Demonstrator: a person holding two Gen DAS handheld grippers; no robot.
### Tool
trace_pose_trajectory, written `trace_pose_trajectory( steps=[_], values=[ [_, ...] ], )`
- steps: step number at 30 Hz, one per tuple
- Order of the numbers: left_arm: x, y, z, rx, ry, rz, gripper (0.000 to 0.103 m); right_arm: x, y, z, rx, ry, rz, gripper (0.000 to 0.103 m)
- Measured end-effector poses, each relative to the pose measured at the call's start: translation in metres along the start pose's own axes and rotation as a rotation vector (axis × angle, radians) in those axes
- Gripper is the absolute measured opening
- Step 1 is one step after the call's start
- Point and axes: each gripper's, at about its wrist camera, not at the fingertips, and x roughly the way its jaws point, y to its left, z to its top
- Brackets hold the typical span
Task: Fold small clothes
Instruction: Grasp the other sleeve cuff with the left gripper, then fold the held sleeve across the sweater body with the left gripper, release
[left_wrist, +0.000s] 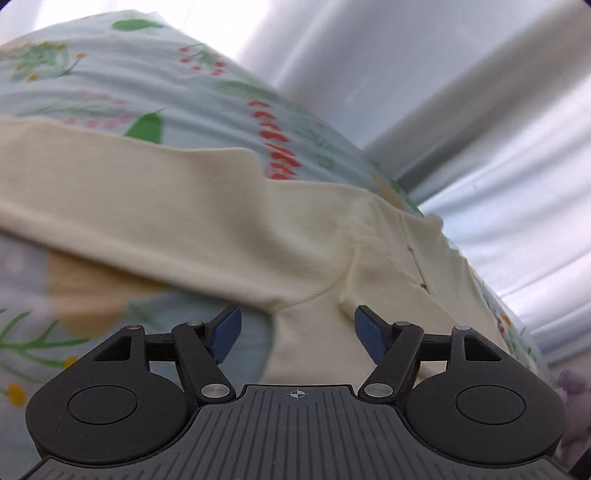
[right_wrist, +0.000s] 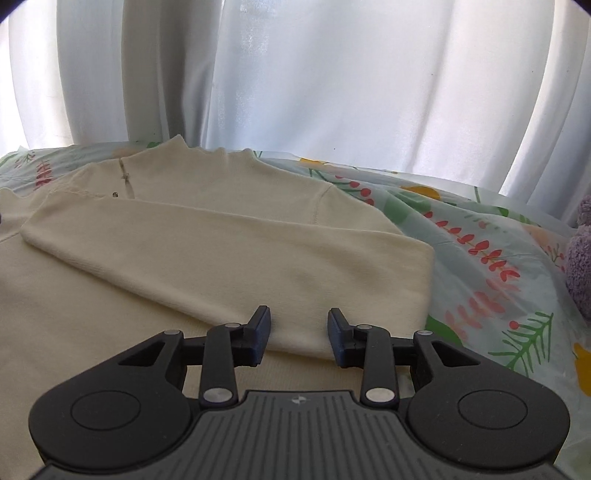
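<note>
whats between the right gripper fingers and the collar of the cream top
In the right wrist view, the folded-over sleeve lies across the cream top, between the open right gripper and the collar.

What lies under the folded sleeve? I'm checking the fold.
The folded sleeve lies across the cream top's body, which rests on the floral sheet. Whatever the sleeve covers is hidden.
</note>
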Motion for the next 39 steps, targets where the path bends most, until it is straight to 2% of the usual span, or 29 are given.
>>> trace_pose_trajectory(
  steps=[3,6,8,9,13,18,21,26,28,31,35,37,39],
  values=[
    [-0.033,0.051,0.003,-0.202,-0.087,-0.021,0.073,-0.014,-0.001,0.004,0.042,-0.006,0.025,0.034],
    [-0.058,0.100,0.008,-0.348,-0.174,0.051,0.073,-0.028,-0.001,0.000,0.091,-0.004,0.069,0.035],
    [-0.068,0.123,0.013,-0.389,-0.208,0.100,0.073,-0.031,0.001,-0.005,0.110,0.018,0.087,0.036],
    [-0.073,0.137,0.017,-0.409,-0.228,0.110,0.066,-0.032,0.003,-0.007,0.116,0.029,0.090,0.036],
    [-0.087,0.174,0.027,-0.544,-0.317,0.123,0.058,-0.037,0.007,-0.012,0.139,0.039,0.094,0.036],
    [-0.102,0.213,0.034,-0.695,-0.415,0.124,0.053,-0.040,0.010,-0.008,0.170,0.039,0.116,0.036],
    [-0.106,0.227,0.041,-0.736,-0.456,0.149,0.044,-0.041,0.013,-0.004,0.165,0.026,0.116,0.036],
    [-0.111,0.248,0.048,-0.792,-0.521,0.162,0.037,-0.040,0.017,-0.001,0.162,0.025,0.118,0.036],
    [-0.112,0.251,0.051,-0.793,-0.528,0.183,0.026,-0.039,0.018,0.000,0.159,0.026,0.118,0.036],
    [-0.110,0.249,0.059,-0.733,-0.504,0.255,0.009,-0.038,0.020,0.001,0.152,0.027,0.113,0.036],
    [-0.113,0.232,0.063,-0.630,-0.522,0.289,0.008,-0.037,0.019,0.001,0.156,0.026,0.102,0.036],
    [-0.116,0.205,0.067,-0.514,-0.548,0.293,0.008,-0.037,0.018,0.002,0.163,0.023,0.099,0.036],
    [-0.118,0.171,0.073,-0.384,-0.561,0.255,0.008,-0.038,0.018,0.001,0.167,0.020,0.096,0.036]
  ],
)
